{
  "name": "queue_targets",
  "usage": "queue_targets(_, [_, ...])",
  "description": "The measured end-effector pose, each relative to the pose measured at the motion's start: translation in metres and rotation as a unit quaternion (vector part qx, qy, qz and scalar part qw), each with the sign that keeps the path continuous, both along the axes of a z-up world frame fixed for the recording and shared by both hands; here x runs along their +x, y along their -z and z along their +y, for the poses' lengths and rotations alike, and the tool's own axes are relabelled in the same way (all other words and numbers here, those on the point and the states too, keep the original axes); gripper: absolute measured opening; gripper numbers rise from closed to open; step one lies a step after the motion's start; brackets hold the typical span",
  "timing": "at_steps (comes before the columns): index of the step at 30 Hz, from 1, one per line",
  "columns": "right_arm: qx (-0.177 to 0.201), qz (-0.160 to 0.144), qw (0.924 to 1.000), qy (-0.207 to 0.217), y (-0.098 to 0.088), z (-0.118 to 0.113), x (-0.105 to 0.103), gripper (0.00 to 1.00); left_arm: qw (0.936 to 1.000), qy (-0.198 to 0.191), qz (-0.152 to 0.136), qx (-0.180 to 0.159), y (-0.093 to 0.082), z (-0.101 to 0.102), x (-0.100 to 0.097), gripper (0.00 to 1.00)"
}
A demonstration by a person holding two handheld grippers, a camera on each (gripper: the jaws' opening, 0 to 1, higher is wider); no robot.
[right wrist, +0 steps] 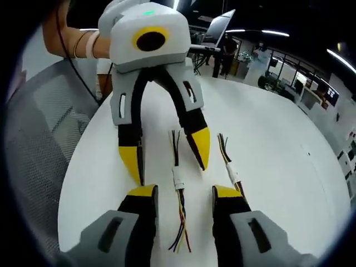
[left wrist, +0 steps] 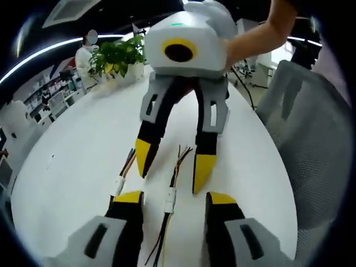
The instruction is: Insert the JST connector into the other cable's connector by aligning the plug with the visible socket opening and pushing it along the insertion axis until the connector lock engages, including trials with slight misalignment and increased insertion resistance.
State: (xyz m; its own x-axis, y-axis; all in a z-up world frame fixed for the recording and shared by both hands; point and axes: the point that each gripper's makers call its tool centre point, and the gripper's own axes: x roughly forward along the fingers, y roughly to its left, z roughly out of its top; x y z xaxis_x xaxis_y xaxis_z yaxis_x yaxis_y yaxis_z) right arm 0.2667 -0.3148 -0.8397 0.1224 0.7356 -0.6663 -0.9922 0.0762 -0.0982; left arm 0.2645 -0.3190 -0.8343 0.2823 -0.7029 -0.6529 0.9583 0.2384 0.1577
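Note:
Two short multi-wire cables lie side by side on the white round table (left wrist: pixel 72 167), each ending in a white JST connector. One connector (left wrist: pixel 169 200) lies between the open jaws of my left gripper (left wrist: pixel 175 198); the other connector (left wrist: pixel 118 184) lies just outside its left jaw. My right gripper (left wrist: pixel 172 169) faces it from across the table, open, its yellow tips straddling the same middle cable. In the right gripper view, my right gripper (right wrist: pixel 184 192) stands open around the middle connector (right wrist: pixel 178 179). The second connector (right wrist: pixel 232 173) lies beside its right jaw. The left gripper (right wrist: pixel 167 162) is open opposite. Nothing is gripped.
A potted plant (left wrist: pixel 117 55) stands at the table's far end. A grey mesh chair (left wrist: pixel 311 128) (right wrist: pixel 44 139) sits close against the table edge. A laptop (right wrist: pixel 217 28) stands at the far edge, with people and office shelves beyond.

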Motion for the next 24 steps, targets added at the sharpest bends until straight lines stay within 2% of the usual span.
queue_targets(3, [0.002,0.000,1.0000,0.005,-0.002,-0.001,-0.001,0.38,0.9999,-0.009,-0.010,-0.001,-0.003,0.001,0.003,0.45])
queue_targets(6, [0.001,-0.002,0.9999,0.017,-0.005,-0.002,0.001,0.49,0.9997,-0.017,-0.016,-0.004,-0.006,0.003,0.004,0.53])
queue_targets(11, [0.005,-0.006,0.9996,0.028,-0.012,-0.004,0.000,0.60,0.9985,-0.032,-0.043,-0.014,-0.016,0.002,0.007,0.72])
queue_targets(15, [0.009,-0.012,0.9993,0.033,-0.017,-0.005,0.000,0.68,0.9976,-0.051,-0.033,-0.035,-0.023,0.000,0.007,0.84])
queue_targets(18, [0.006,-0.014,0.9992,0.038,-0.018,-0.006,0.000,0.76,0.9968,-0.054,-0.047,-0.036,-0.027,0.000,0.008,0.91])
queue_targets(20, [0.004,-0.019,0.9990,0.041,-0.019,-0.007,0.001,0.81,0.9961,-0.064,-0.045,-0.040,-0.029,0.000,0.008,0.99])
queue_targets(24, [0.005,-0.027,0.9986,0.044,-0.024,-0.009,0.001,0.82,0.9955,-0.068,-0.054,-0.037,-0.031,0.002,0.010,0.99])
